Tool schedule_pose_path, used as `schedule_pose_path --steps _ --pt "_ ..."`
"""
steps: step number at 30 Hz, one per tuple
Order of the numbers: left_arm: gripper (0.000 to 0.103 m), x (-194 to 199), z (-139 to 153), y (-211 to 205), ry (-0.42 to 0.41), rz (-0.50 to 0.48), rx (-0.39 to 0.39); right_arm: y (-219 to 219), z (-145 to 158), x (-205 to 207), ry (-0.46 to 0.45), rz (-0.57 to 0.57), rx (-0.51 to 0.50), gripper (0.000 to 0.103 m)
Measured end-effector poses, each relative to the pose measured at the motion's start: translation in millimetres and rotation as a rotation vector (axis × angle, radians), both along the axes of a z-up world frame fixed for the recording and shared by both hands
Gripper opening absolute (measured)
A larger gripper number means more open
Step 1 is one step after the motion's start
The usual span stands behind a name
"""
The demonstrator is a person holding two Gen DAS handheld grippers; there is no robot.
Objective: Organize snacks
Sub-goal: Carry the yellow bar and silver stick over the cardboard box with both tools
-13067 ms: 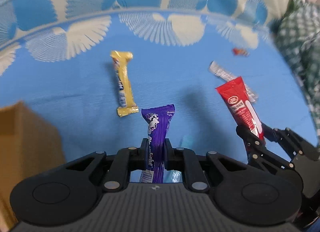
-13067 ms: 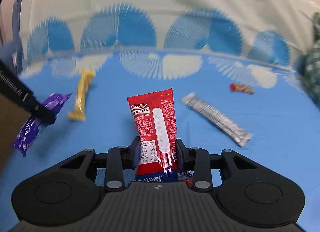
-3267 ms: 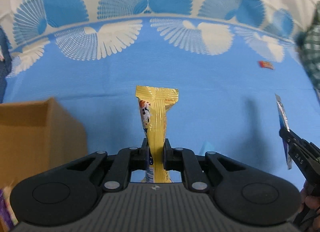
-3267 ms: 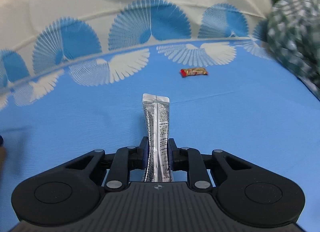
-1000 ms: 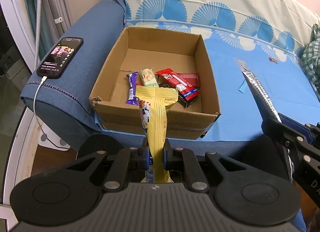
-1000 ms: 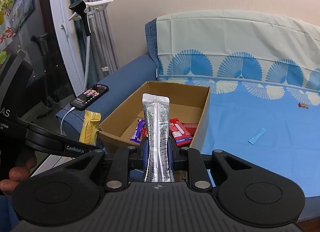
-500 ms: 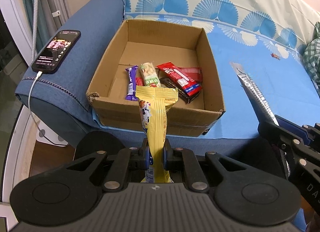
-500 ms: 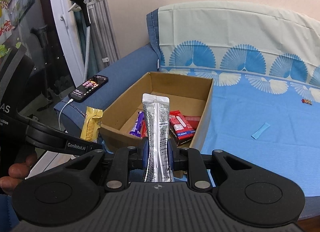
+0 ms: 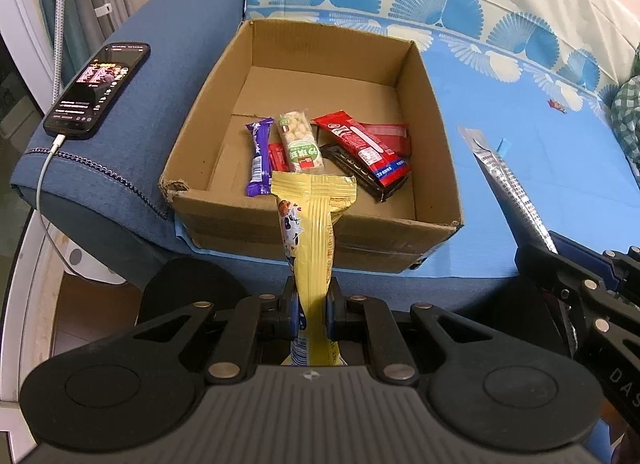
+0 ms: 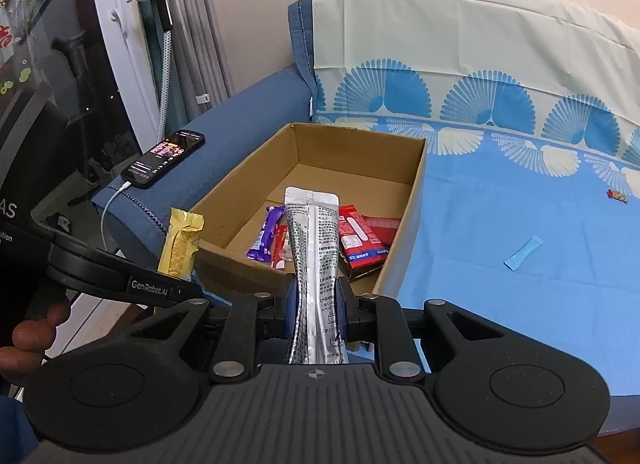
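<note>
My left gripper is shut on a yellow snack bar, held upright just short of the near wall of an open cardboard box. My right gripper is shut on a silver sachet, also in front of the box. Inside the box lie a purple bar, a green-labelled peanut bar, red packets and a dark bar. The silver sachet also shows at the right of the left wrist view, and the yellow bar at the left of the right wrist view.
The box sits on a blue sofa cover beside the sofa's arm, where a phone lies plugged into a cable. A small blue sachet and a small red candy lie on the cover to the right. A checked cloth is at the far right.
Both grippers have moved closer to the box, still holding their snacks. The box looks larger and nearer in both views.
</note>
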State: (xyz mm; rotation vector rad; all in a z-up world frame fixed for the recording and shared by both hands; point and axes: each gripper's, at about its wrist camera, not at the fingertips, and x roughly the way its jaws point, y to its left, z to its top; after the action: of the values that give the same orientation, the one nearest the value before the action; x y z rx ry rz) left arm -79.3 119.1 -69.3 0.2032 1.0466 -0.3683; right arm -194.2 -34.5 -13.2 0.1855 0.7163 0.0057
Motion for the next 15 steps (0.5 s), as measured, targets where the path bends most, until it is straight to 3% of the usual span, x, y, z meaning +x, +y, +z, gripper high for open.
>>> schedule_pose_path --steps 15 --pt "0.013 57 4 -4 -0.013 0.017 0.01 -6 -9 50 0.036 -0.013 0.037 0.021"
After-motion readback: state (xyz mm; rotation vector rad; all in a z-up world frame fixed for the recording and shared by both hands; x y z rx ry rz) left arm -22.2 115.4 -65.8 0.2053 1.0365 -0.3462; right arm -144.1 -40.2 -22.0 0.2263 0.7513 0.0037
